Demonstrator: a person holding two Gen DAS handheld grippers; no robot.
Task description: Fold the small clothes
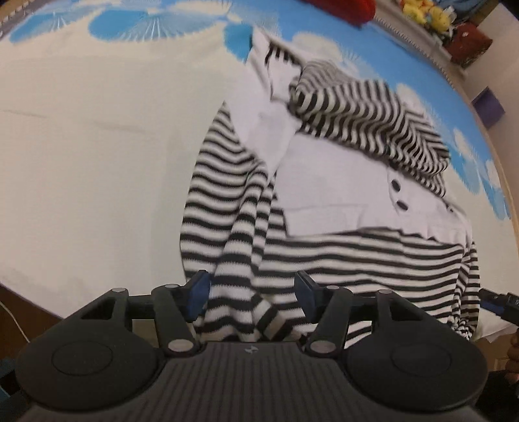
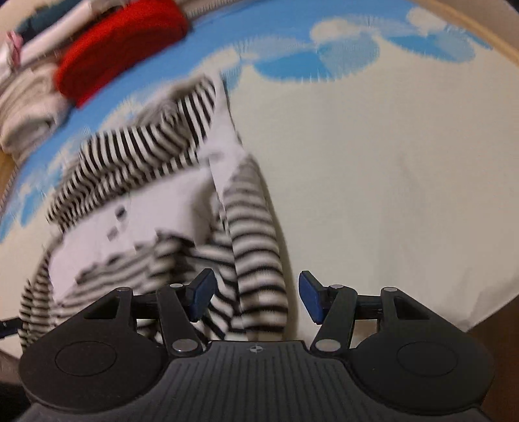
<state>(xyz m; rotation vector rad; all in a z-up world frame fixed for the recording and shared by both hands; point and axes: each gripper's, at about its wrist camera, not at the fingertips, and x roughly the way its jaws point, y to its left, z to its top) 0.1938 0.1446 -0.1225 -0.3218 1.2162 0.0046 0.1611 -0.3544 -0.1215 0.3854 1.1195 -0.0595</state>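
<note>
A small black-and-white striped garment with a plain white panel and two dark buttons (image 1: 324,201) lies on the cream bed sheet (image 1: 97,162). My left gripper (image 1: 253,292) is open, its blue pads either side of a striped sleeve end at the sheet's near edge. In the right wrist view the same garment (image 2: 155,207) lies left of centre. My right gripper (image 2: 256,295) is open around another striped sleeve (image 2: 256,259). The right gripper's tip shows at the left wrist view's right edge (image 1: 496,303).
The sheet has a blue and white cloud pattern at its far side (image 1: 136,22). A red cushion (image 2: 120,48) and folded cream cloth (image 2: 29,107) lie at the far left in the right wrist view. Yellow toys (image 1: 425,13) and boxes stand beyond the bed.
</note>
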